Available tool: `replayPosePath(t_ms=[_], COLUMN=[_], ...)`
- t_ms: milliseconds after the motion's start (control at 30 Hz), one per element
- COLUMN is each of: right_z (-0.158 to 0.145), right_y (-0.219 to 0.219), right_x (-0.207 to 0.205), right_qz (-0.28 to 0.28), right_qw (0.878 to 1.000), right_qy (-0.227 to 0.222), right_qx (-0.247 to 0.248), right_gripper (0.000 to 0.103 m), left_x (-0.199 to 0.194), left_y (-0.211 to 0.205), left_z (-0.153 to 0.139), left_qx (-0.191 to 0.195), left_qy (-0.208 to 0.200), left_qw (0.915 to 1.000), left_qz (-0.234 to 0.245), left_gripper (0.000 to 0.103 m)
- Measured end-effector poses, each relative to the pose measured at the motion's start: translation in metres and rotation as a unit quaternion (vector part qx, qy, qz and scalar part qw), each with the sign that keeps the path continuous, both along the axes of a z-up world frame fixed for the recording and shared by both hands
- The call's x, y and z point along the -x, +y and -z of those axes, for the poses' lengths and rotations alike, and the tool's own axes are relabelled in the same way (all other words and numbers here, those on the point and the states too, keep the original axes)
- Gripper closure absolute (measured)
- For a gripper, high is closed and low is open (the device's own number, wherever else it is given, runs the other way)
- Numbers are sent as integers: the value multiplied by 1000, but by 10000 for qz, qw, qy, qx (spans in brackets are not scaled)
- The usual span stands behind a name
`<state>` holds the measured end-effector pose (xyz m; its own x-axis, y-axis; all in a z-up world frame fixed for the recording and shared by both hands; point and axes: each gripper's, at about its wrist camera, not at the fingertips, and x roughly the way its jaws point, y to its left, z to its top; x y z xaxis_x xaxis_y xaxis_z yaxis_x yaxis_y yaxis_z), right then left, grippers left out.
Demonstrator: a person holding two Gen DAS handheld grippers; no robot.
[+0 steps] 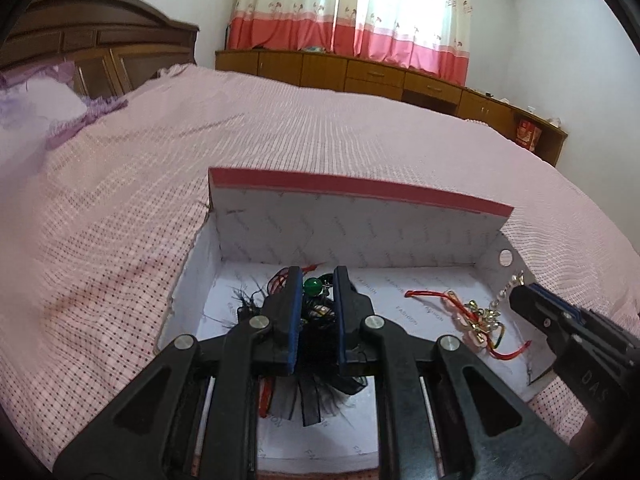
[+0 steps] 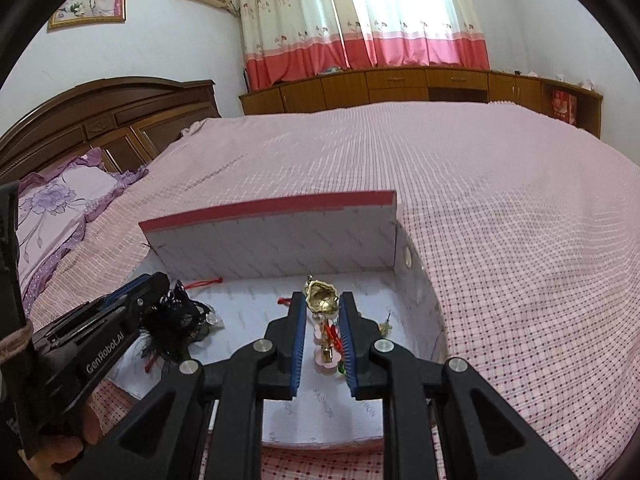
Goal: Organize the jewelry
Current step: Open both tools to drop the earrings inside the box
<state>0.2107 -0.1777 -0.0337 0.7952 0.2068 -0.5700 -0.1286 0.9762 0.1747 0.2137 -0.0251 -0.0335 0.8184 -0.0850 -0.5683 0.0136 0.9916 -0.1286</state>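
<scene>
We have both grippers down in the box (image 1: 280, 240), which sits open on the bed (image 1: 320, 128) with its lid standing at the far side.

Our left gripper (image 1: 316, 280) straddles the black feather piece (image 1: 320, 392), a tangle of feathers and ribbon with a green bead (image 1: 312, 286) right between the tips. The fingers stand a little apart with the piece between them; whether they actually pinch it we cannot tell. The tangle runs roughly along the fingers, back toward the camera.

Our right gripper (image 2: 323, 300) has the gold pendant (image 2: 322, 298) between its tips, with its pearls and red cord trailing back along the gap toward us. The pads are near the pendant on both sides, but we cannot tell if they are gripping it.

So each piece lies straight ahead of its own gripper, long axis in line with the fingers: black piece in the left part of the box, gold one in the right. A small earring (image 2: 386, 325) lies just right of the right finger, so that gripper is nearer to it. We judge the sorting is partly done.
</scene>
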Motion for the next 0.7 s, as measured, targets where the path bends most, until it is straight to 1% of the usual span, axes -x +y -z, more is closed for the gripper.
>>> replayPosePath(t_ms=[33, 100, 133, 167, 200, 233, 367, 433, 567, 700], right_z=[2, 4, 6, 6, 7, 7, 4, 0, -10, -22], right_y=[0, 0, 0, 1, 1, 1, 4, 4, 5, 4], right_x=[-1, -4, -5, -6, -6, -6, -3, 0, 9, 21], right_qz=[-10, -39, -44, -36, -31, -45, -114, -149, -160, -187], right_qw=[10000, 9999, 9998, 9997, 9996, 9996, 9995, 9995, 9997, 9997], right_qy=[44, 140, 192, 235, 264, 280, 303, 278, 183, 91], right_qx=[-18, -58, -57, -54, -61, -83, -53, -60, -85, -97], right_gripper=[84, 82, 76, 71, 63, 61, 61, 61, 61, 56], left_x=[-1, -4, -4, -4, -4, -4, 0, 2, 13, 25], left_y=[1, 1, 0, 0, -1, -2, -7, -9, -7, -5], left_z=[1, 2, 3, 3, 3, 3, 0, -3, -12, -21], left_qx=[7, -23, -51, -63, -70, -76, -144, -163, -103, -140], left_qy=[38, 145, 196, 205, 208, 229, 372, 374, 407, 429], left_qw=[10000, 9999, 9998, 9997, 9997, 9997, 9992, 9992, 9991, 9990], left_qz=[-25, -65, -86, -100, -98, -83, 27, 54, 89, 56], left_gripper=[96, 89, 79, 72, 70, 66, 65, 65, 65, 65])
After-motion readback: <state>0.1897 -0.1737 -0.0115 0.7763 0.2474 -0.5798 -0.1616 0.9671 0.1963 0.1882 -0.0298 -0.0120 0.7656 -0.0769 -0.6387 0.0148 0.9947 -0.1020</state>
